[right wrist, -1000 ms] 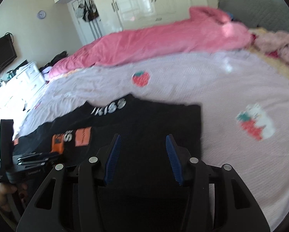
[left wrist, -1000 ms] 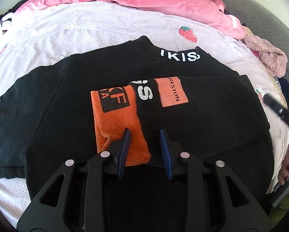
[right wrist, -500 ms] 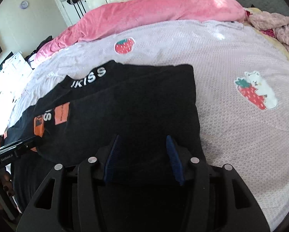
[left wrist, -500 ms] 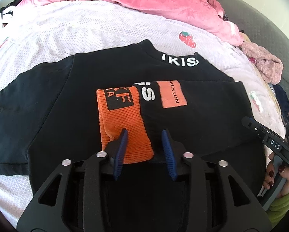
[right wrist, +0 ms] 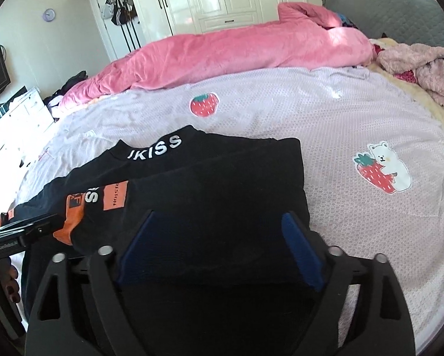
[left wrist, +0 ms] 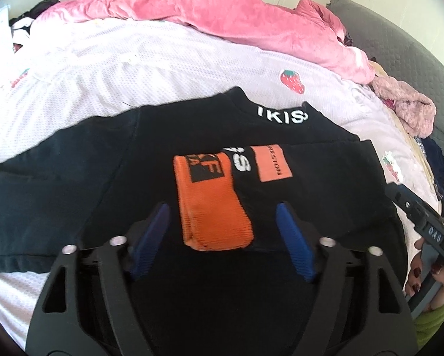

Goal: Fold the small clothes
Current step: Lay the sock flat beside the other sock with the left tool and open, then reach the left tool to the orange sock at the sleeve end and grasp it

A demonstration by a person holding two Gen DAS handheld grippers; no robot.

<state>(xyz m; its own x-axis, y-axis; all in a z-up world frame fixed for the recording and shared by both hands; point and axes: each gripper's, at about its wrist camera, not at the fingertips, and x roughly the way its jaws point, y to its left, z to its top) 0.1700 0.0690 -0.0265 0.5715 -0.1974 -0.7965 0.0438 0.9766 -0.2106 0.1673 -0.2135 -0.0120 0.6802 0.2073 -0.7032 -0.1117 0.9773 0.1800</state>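
the black long-sleeved sweatshirt with white collar lettering [left wrist: 73,184] lies flat on the pale lilac strawberry-print bedspread [right wrist: 326,124], its orange ribbed cuff [left wrist: 214,207] folded across the chest. the left gripper [left wrist: 222,231] hangs above the cuff at 6 o'clock, jaws wide, empty. the right gripper [right wrist: 220,243], also wide and empty, hovers over the folded sleeve.

Collar lettering [left wrist: 282,116] on the black top [left wrist: 103,160] runs off round the neckline, its last letter lost. The orange cuff's [left wrist: 213,204] black label is folded, unreadable. The top's near hem hides behind the left gripper [left wrist: 222,231].
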